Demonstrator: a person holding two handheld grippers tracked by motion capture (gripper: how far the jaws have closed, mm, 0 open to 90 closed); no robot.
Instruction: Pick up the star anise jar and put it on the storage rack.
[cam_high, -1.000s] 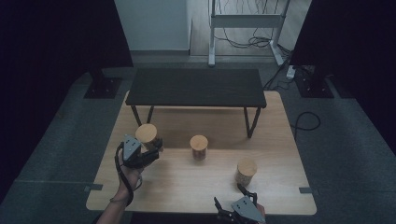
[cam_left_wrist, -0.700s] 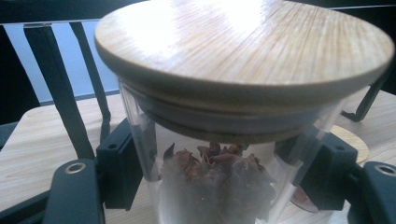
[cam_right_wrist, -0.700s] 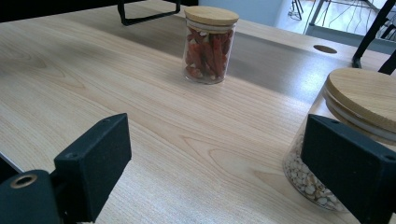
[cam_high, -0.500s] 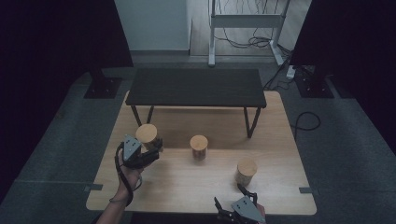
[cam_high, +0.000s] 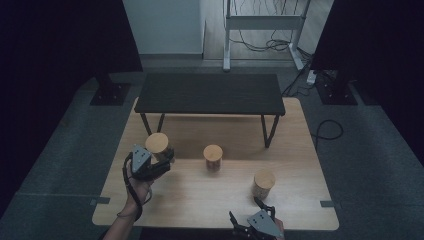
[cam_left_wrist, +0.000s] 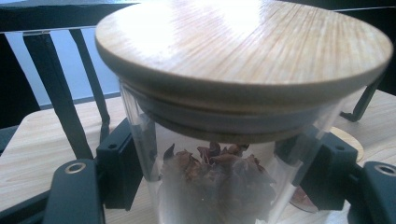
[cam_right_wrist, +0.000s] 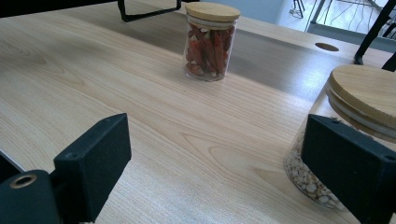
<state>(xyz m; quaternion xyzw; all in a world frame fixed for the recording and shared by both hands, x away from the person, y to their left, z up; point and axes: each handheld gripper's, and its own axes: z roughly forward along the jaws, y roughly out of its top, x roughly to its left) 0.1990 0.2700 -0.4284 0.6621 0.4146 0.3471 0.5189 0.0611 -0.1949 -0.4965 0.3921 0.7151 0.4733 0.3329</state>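
Pale straight grain was shown on the round wooden lid of the clear glass jar of dark brown star anise; red chillies were seen in a second jar, above the light wooden bench.

In the left gripper view the jar runs off the bottom edge, its base unseen, and its dark contents look like dried star anise, perhaps. In the right gripper view the seed jar is cut by the right edge and half covered by the tool's pad
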